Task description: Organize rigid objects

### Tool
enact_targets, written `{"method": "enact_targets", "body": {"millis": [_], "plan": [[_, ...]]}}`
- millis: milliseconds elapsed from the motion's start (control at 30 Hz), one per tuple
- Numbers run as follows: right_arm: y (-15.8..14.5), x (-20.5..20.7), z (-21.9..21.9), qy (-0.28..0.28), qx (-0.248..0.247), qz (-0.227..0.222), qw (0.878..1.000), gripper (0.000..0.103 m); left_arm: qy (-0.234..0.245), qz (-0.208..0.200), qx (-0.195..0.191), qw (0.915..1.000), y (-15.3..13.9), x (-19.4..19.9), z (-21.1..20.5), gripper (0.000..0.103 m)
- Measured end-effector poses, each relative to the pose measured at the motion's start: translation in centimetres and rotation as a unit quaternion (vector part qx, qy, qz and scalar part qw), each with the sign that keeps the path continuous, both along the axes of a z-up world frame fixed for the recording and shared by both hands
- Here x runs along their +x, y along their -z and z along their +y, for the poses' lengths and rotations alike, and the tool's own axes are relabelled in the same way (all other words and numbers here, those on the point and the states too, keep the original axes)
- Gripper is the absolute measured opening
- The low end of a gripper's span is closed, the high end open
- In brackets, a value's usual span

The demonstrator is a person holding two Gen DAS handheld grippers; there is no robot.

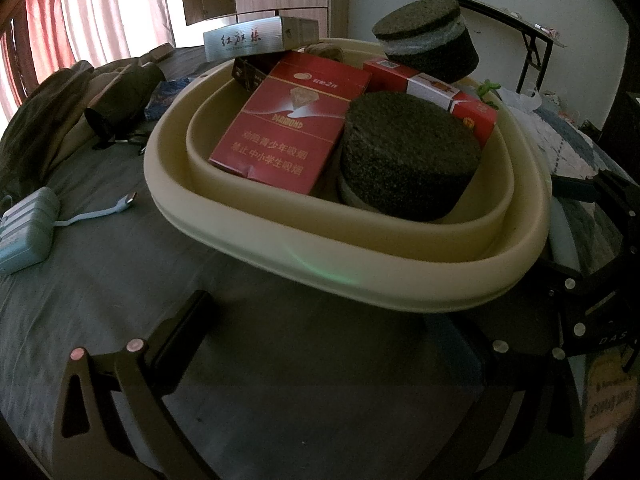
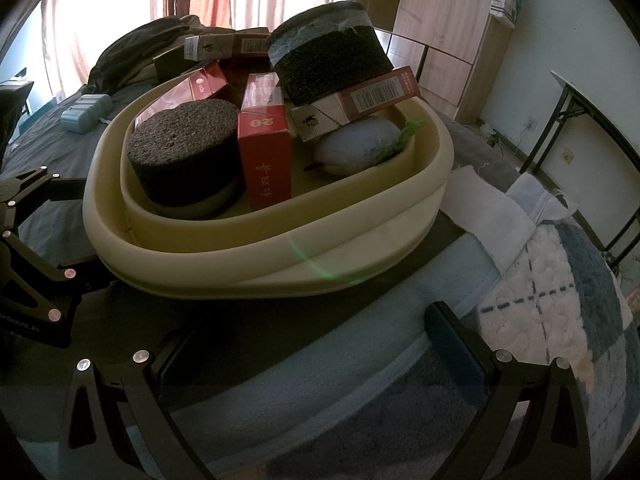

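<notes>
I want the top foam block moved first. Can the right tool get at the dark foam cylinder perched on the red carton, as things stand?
Probably yes. The right tool is open and empty, short of the basin. The foam cylinder sits topmost on the red carton, nothing above or in front.

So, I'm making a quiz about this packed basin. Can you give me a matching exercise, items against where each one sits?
Items:
1. DIAMOND carton
2. upper foam disc
3. power bank
4. white wrapped bundle

Places:
A. on the bed, outside the cream basin
B. leaning on the basin's inner wall
C. stacked on top of a barcode carton
D. tucked under that barcode carton

Pairs: 1-B, 2-C, 3-A, 4-D
</notes>
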State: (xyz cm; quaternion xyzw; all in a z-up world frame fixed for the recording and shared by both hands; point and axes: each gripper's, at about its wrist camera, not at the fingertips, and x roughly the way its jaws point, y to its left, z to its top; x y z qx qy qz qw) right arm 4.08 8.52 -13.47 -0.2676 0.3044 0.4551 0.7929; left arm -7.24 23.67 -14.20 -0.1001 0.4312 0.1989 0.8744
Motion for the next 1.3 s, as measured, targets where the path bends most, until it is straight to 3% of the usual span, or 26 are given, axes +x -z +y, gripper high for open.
{"method": "enact_targets", "body": {"millis": [1300], "plan": [[-0.03, 0.25, -0.28, -0.003, -0.001, -0.002, 1.0, 0.103, 0.0, 0.0, 0.0, 1.0, 0.06, 0.33, 0.03, 0.103]]}}
